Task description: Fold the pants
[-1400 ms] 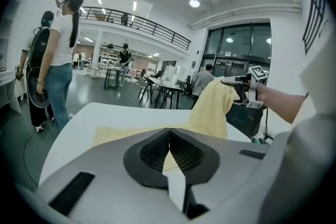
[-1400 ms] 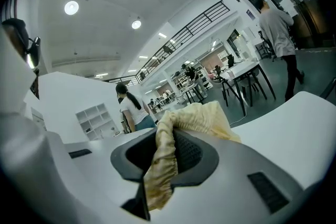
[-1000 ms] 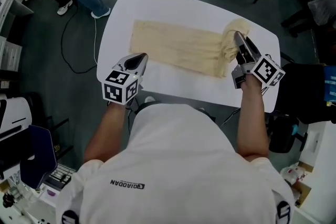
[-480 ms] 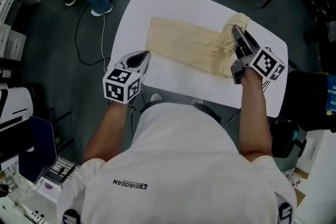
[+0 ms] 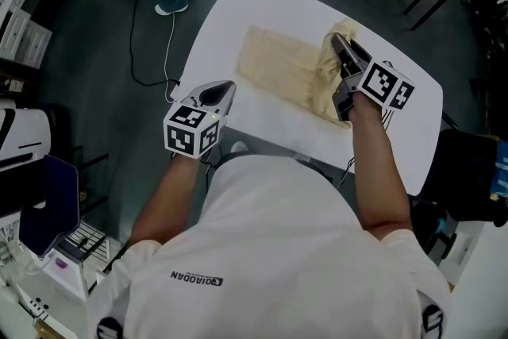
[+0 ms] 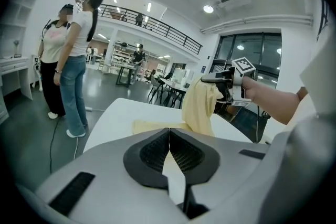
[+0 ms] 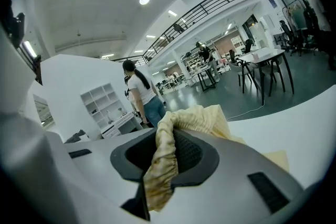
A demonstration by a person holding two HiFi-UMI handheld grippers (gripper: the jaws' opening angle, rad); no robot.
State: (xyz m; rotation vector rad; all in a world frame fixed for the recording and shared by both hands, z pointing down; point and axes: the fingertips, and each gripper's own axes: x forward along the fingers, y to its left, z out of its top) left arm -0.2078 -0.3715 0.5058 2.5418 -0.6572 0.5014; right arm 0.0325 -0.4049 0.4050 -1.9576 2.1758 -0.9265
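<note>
the pale yellow pants (image 5: 282, 69) lie flat across the middle of the white tabletop (image 5: 401, 135), with one end bunched and lifted above it. the right claw (image 5: 339, 45) is clamped on that raised end. the left claw (image 5: 223, 90), closed and empty, hangs at the tabletop's near edge.

1. White lettering (image 5: 196, 279) was printed on the back of the person's white shirt (image 5: 278, 242); it appeared to read "QUADAN".
2. Black-and-white square markers were carried on the cubes of the left gripper (image 5: 225, 89) and the right gripper (image 5: 336, 41); no letters or digits were shown on them.
3. Nothing else could be read.
</note>
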